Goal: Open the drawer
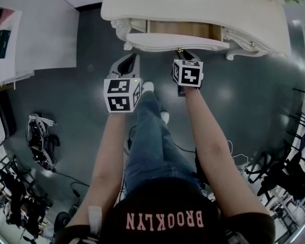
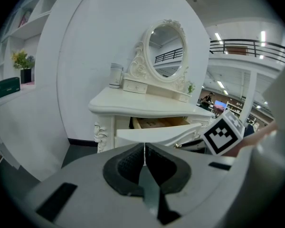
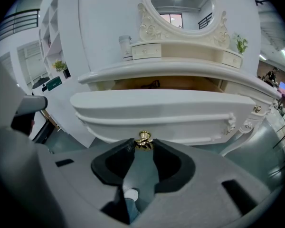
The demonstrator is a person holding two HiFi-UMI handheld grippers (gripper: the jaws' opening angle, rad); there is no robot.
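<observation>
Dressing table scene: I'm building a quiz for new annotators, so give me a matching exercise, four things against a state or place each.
Things:
1. drawer
2. knob
3. left hand-held gripper
4. mirror

States or places:
A. jaws together, nothing between them
B. standing at the back of the tabletop
C. partly out, wooden inside showing
D. gripped by the right hand-held gripper

Pairs: 1-C, 2-D, 3-A, 4-B
</observation>
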